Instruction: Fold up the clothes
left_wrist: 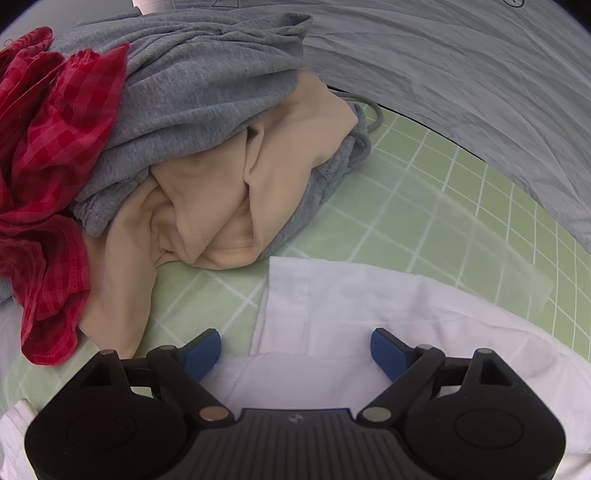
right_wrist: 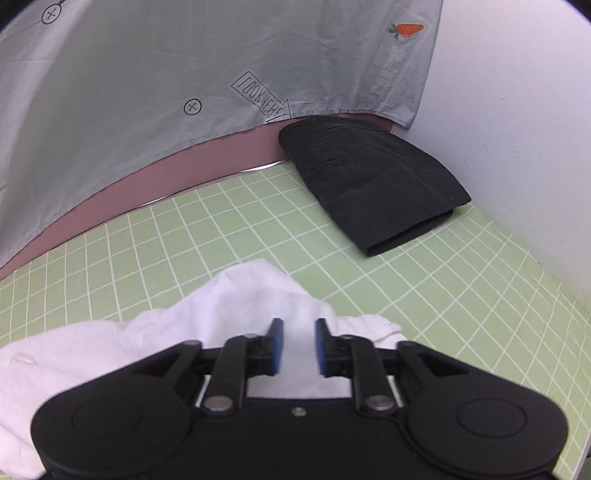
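Holding both grippers over the white garment (left_wrist: 369, 295), you have it spread on the green gridded mat (left_wrist: 424, 206) near the mat's front edge. Your left gripper (left_wrist: 295, 345) hangs above the garment's stitched hem corner with its blue pads (left_wrist: 388, 350) spread wide; nothing is pinched between them, and the cloth lies flat beneath.

Your right gripper (right_wrist: 298, 345) sits over a bunched, raised fold of the same white garment (right_wrist: 240, 302). Its blue pads (right_wrist: 321, 347) stand partly apart with a clear gap, and white cloth shows in that gap, but the pads do not press on it.

Toward the mat's left side you have a heap of unfolded clothes: a grey knit top (left_wrist: 192, 85) lies over a beige garment (left_wrist: 229, 192), with a red checked cloth (left_wrist: 55, 122) against its left flank. At the far right corner of the mat a folded black garment (right_wrist: 373, 184) lies flat, well apart from the white one. Along the far edge hangs a pale grey printed sheet (right_wrist: 166, 74), with a small orange carrot motif (right_wrist: 406, 29) near its upper corner.
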